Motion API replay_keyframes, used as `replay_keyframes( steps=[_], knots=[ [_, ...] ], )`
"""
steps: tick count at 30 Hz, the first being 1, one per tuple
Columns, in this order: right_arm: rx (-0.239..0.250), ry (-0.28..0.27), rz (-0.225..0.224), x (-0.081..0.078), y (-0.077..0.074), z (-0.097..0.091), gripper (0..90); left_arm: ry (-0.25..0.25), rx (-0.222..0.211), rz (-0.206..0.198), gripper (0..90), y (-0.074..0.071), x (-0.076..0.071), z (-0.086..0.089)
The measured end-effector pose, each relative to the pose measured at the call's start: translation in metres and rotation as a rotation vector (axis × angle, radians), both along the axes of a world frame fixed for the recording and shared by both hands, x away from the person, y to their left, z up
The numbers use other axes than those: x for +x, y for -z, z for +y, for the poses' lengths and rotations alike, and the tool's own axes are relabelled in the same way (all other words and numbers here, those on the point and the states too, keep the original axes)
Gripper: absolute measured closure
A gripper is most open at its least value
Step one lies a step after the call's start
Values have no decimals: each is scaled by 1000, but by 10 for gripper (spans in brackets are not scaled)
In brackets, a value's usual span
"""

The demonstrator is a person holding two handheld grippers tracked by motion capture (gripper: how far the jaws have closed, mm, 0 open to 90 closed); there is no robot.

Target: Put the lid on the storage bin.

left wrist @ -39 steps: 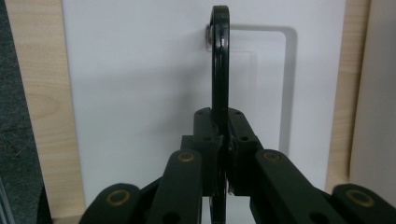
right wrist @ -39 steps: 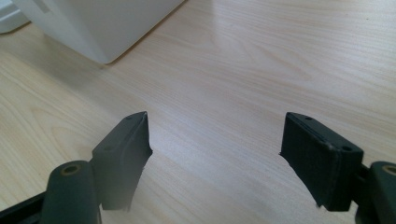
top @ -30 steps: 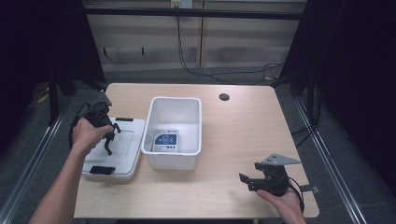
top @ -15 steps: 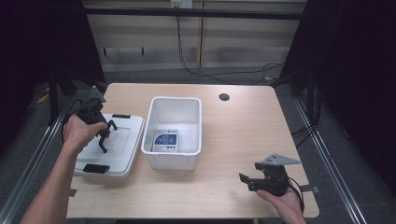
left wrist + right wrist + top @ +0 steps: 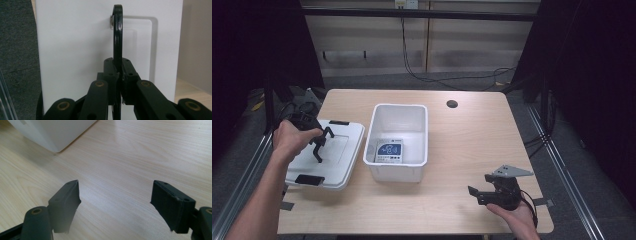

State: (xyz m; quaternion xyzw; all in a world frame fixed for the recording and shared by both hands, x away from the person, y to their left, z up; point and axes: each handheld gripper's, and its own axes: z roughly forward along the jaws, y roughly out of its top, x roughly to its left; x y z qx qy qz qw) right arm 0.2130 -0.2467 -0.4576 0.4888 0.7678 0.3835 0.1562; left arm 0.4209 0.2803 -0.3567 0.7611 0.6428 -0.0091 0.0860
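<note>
1. Fingers of my left gripper (image 5: 318,145) are clenched on the lid's black handle (image 5: 117,32), at mid-left of the high view
2. White lid (image 5: 343,150) lies just left of the open bin (image 5: 422,131), its long side parallel
3. Right gripper (image 5: 476,195) idles lower right, released, jaws just opening on nothing; my left is nearer

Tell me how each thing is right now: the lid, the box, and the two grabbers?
Lid: off the box, beside it, one side lifted.
Lid handle: pinched, standing up.
Box: open, a packet inside.
Left gripper: shut on the lid handle.
Right gripper: open, holding nothing, jaws just widening.
</note>
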Motion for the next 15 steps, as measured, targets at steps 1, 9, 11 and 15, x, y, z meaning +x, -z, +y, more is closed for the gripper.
replay_keyframes(
  steps=[1,9,11,15],
  knots=[
    [0,0,-1,0,0,0,225,-2,7,7,848,-2,0,0],
    [1,5,-5,0,0,-1,210,-3,5,-5,848,-15,-2,0],
    [9,2,-4,0,0,-1,190,-7,10,-13,847,-20,-3,-1],
    [23,-7,-5,1,-1,-1,147,3,13,-8,847,-25,-3,-1]
  ],
)
